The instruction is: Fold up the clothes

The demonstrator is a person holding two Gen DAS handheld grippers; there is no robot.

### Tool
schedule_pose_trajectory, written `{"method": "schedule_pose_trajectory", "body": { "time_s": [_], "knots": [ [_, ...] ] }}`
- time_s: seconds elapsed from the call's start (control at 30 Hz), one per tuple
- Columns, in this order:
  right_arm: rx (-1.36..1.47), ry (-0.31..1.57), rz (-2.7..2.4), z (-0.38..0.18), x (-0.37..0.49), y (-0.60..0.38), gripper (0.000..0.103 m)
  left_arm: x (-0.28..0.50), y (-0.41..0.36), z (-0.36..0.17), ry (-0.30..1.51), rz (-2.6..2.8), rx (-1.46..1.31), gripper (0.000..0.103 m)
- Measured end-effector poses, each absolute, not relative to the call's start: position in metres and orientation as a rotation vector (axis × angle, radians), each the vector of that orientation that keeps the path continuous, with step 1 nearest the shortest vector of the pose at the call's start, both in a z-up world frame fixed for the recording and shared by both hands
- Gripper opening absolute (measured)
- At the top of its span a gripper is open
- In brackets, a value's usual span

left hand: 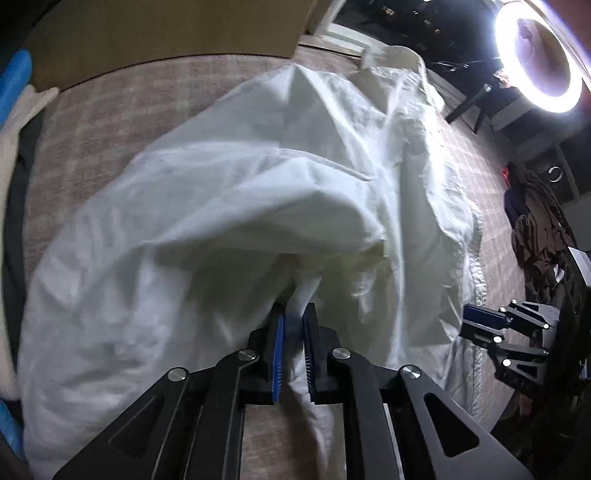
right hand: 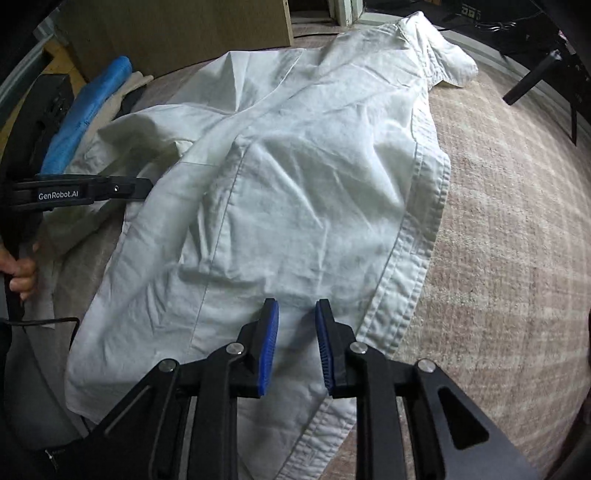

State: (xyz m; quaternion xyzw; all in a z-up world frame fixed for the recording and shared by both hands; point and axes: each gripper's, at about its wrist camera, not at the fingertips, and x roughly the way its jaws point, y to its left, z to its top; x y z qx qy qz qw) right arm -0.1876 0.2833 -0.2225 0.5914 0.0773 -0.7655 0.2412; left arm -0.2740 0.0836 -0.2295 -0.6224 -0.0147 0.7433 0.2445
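Observation:
A white shirt [right hand: 303,177] lies spread on a beige checked cover [right hand: 498,221], collar at the far end. In the left wrist view my left gripper [left hand: 294,314] is shut on a bunched fold of the shirt [left hand: 258,192], which billows up ahead of it. The right wrist view shows that gripper's black finger [right hand: 140,188] reaching in under the shirt's left side, with a person's hand [right hand: 22,273] on the handle. My right gripper [right hand: 295,314] hovers over the shirt's near hem, its blue pads [right hand: 269,339] apart and the cloth flat below them. It also shows at the right edge as the right gripper [left hand: 480,325].
A folded blue cloth [right hand: 88,110] and pale garments lie left of the shirt by a brown panel [right hand: 177,33]. A dark clothes pile [left hand: 539,236] sits at the right. A lit ring light [left hand: 535,59] and its black stand leg [right hand: 532,85] stand at the far right.

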Motion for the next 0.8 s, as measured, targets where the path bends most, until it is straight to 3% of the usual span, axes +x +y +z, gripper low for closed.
{"method": "schedule_pose_trajectory", "body": {
  "time_s": [0.17, 0.23, 0.4, 0.53, 0.67, 0.73, 0.8],
  "knots": [
    [1.610, 0.327, -2.073, -0.222, -0.183, 0.275, 0.021, -0.265, 0.078, -0.209, 0.090, 2.129, -1.643, 0.041],
    [1.611, 0.328, -2.067, -0.222, -0.183, 0.275, 0.021, -0.261, 0.073, -0.200, 0.129, 2.185, -1.633, 0.044],
    [1.615, 0.329, -2.049, -0.222, -0.182, 0.276, 0.021, -0.256, 0.063, -0.179, -0.069, 2.125, -1.570, 0.045],
    [1.610, 0.324, -2.048, -0.222, -0.180, 0.276, 0.024, -0.270, 0.082, -0.196, -0.240, 1.955, -1.630, 0.045],
    [1.605, 0.325, -2.038, -0.221, -0.177, 0.276, 0.029, -0.282, 0.097, -0.207, -0.224, 1.966, -1.648, 0.044],
    [1.602, 0.330, -2.036, -0.221, -0.176, 0.276, 0.029, -0.290, 0.099, -0.207, -0.233, 1.978, -1.654, 0.040],
    [1.600, 0.323, -2.035, -0.221, -0.174, 0.278, 0.029, -0.297, 0.089, -0.204, -0.270, 1.980, -1.636, 0.026]
  ]
}}
